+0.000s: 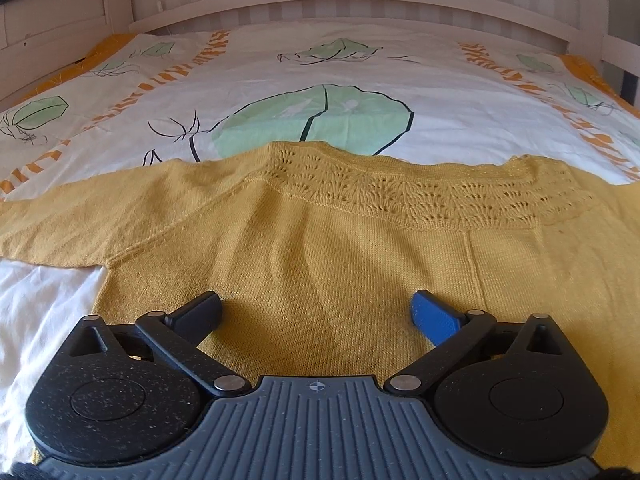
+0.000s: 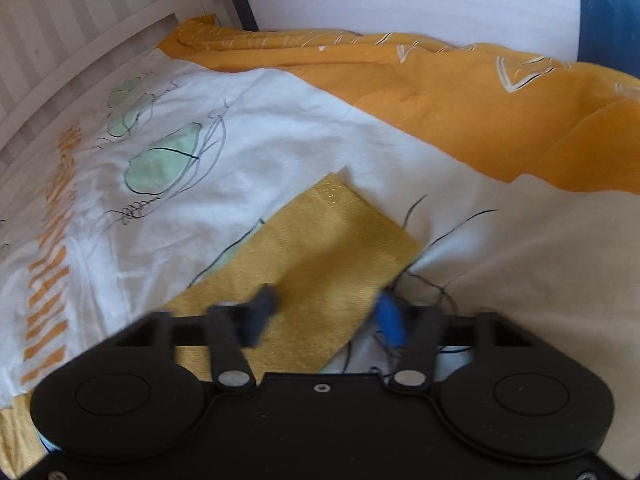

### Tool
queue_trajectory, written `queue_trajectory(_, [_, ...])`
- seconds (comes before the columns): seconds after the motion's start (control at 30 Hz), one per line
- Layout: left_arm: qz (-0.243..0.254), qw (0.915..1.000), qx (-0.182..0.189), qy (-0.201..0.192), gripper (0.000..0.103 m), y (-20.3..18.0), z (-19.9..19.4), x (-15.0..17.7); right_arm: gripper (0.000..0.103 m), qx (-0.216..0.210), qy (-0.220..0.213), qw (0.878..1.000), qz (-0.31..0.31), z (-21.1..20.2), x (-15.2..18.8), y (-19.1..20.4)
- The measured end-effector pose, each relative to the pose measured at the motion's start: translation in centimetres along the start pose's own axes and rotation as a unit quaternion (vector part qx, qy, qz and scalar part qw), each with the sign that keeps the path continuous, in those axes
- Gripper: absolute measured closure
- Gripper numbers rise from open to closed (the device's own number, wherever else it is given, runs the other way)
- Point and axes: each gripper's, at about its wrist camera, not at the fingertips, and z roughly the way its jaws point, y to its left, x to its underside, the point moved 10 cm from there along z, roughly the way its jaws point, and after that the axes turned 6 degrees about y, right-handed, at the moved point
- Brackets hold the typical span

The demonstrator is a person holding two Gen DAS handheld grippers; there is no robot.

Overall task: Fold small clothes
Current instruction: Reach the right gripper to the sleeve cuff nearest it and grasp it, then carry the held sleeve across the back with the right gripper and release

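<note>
Stage: early, no fold visible | yellow knit sweater [image 1: 320, 240] spread flat on bed sheet [image 1: 280, 80], sleeve [image 2: 320, 248] extended | left gripper [image 1: 316, 312] fingers wide apart, empty, over hem | right gripper [image 2: 324, 312] fingers parted, empty, straddling sleeve; blurred.

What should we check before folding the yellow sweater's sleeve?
1. Yellow sweater lies flat on the bedspread, back up: ok.
2. Left gripper open, fingers apart over the sweater body: ok.
3. Right gripper open over the sleeve: ok.
4. Sleeve cuff lies flat, nothing on it: ok.
5. Right fingers touching the sleeve: cannot tell, blurred.
6. Sweater's other sleeve spread out straight: ok.
</note>
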Motion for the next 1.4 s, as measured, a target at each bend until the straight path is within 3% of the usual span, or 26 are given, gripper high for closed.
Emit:
queue_trajectory(0.1, [-0.001,1.0000,0.000,0.001,0.000,0.0,0.0,0.0,0.089,-0.022,-0.010,1.000,0.012,-1.2,-0.2,-0.1])
queue_trajectory(0.27, [0.002,1.0000,0.003,0.006,0.000,0.0,0.0,-0.1,0.089,-0.029,-0.042,0.998,-0.043,-5.4,-1.0,2.8])
queue_trajectory(0.5, [0.014,0.9985,0.035,0.040,0.002,0.4,-0.4,-0.3,0.089,-0.082,-0.073,0.983,-0.149,-12.9,-0.2,13.2])
queue_trajectory(0.6, [0.019,0.9968,0.053,0.057,0.012,1.3,-1.4,-0.1,0.089,-0.120,-0.079,0.970,-0.196,-15.6,1.8,18.8])
queue_trajectory(0.8, [-0.010,0.9951,0.069,0.070,0.013,5.4,-3.5,0.5,0.089,-0.206,-0.058,0.938,-0.272,-18.4,9.3,29.4])
queue_trajectory(1.03, [-0.042,0.9942,0.071,0.068,0.013,11.1,-5.5,0.8,0.089,-0.273,-0.001,0.895,-0.352,-17.1,22.0,39.6])
queue_trajectory(1.17, [-0.065,0.9926,0.075,0.070,0.013,13.7,-6.0,0.8,0.089,-0.270,0.026,0.879,-0.393,-15.3,29.0,42.8])
queue_trajectory(1.27, [-0.072,0.9922,0.074,0.070,0.013,14.9,-6.0,0.7,0.089,-0.263,0.046,0.874,-0.406,-14.6,33.6,43.3])
queue_trajectory(1.4, [-0.076,0.9909,0.082,0.074,0.013,15.4,-5.9,0.5,0.079,-0.260,0.041,0.860,-0.437,-15.0,37.2,43.1])
